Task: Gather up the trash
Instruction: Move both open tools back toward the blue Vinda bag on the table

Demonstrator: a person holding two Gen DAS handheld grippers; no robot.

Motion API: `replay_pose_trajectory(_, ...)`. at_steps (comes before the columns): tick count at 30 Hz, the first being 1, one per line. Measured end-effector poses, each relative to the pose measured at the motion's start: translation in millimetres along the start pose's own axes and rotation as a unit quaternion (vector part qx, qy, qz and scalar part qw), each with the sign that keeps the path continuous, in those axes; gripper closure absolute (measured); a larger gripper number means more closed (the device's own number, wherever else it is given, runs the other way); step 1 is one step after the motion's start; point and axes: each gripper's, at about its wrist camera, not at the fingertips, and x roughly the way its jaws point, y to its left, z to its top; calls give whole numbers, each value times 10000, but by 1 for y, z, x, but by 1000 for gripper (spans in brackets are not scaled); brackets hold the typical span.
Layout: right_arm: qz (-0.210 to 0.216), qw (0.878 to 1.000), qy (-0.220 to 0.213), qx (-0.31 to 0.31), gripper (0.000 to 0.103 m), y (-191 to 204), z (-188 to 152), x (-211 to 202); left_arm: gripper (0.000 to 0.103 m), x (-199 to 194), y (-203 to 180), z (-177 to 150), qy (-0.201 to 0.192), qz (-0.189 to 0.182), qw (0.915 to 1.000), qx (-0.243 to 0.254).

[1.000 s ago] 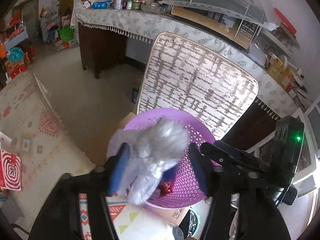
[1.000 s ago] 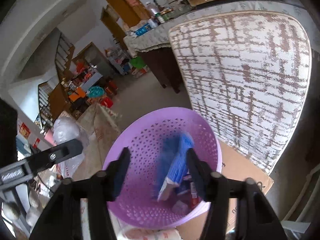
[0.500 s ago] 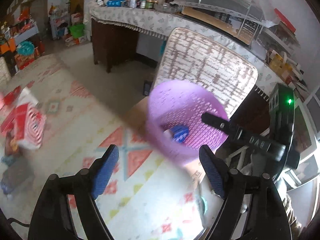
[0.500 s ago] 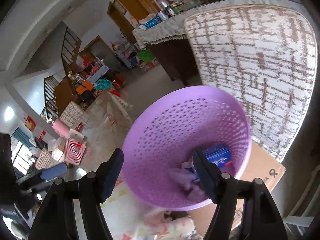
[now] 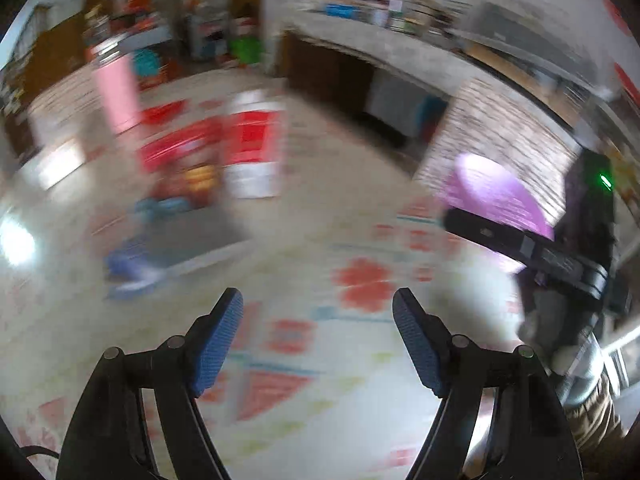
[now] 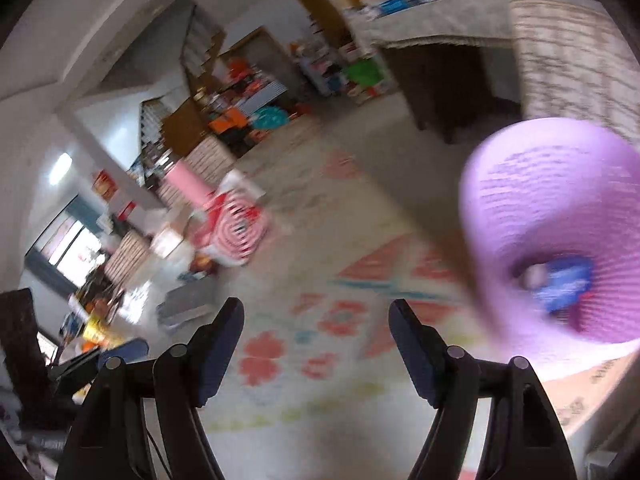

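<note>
both grippers are empty. the left gripper (image 5: 318, 344) has its jaws easing inward on nothing and the right gripper (image 6: 316, 346) is spreading wider, both angled down over the patterned floor mat (image 6: 360, 276). the round purple perforated plastic basket (image 6: 532, 208) sits off to the right. the risk, i judge, is overshoot — blur suggests fast swings — toward the red-and-white packet (image 5: 252, 148), well left of the basket.

Purple basket (image 6: 532, 184) perforated plastic; rug (image 5: 320, 280) matt woven cloth.
</note>
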Motion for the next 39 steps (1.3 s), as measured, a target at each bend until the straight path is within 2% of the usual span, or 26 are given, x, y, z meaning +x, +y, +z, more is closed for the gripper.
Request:
replay_pose_trajectory(5, 272, 9993, 144, -216, 24, 32, -12, 41, 27, 4, 92, 4, 11, 445, 9956, -824)
replay_pose_trajectory(8, 367, 9990, 176, -196, 24, 37, -14, 51, 27, 13, 134, 10, 11, 461, 9913, -1229)
replay_pose_trajectory(12, 434, 9987, 143, -228, 21, 39, -17, 53, 27, 34, 161, 23, 81, 366, 9881, -1491)
replay_pose_trajectory(15, 446, 9985, 126, -308, 21, 42, -18, 52, 27, 54, 171, 34, 166, 102, 9860, -1655)
replay_pose_trajectory(18, 410, 9983, 199, -365, 21, 42, -17, 54, 27, 68, 176, 37, 350, -486, 9827, -1751)
replay_pose_trajectory(22, 405, 9983, 258, -341, 21, 41, -15, 56, 27, 63, 148, 25, 695, -1566, 9767, -1292)
replay_pose_trajectory(24, 413, 9982, 280, -323, 21, 41, -14, 57, 27, 56, 129, 19, 734, -1659, 9789, -941)
replay_pose_trajectory(27, 430, 9981, 299, -325, 21, 41, -14, 58, 27, 48, 104, 16, 608, -1220, 9896, -464)
replay_pose_trajectory(29, 421, 9981, 296, -327, 20, 41, -13, 59, 26, 47, 86, 17, 437, -635, 9970, -24)
replay_pose_trajectory(31, 408, 9982, 292, -323, 20, 41, -13, 59, 26, 53, 72, 18, 426, -382, 9979, 291)
replay_pose_trajectory(34, 387, 9984, 281, -308, 20, 39, -13, 59, 26, 66, 57, 16, 545, -306, 9965, 556)
replay_pose_trajectory(37, 393, 9983, 284, -308, 20, 39, -13, 59, 26, 72, 52, 9, 635, -316, 9957, 592)
replay_pose_trajectory(39, 400, 9983, 291, -309, 20, 39, -13, 60, 26, 76, 51, 4, 697, -172, 9960, 537)
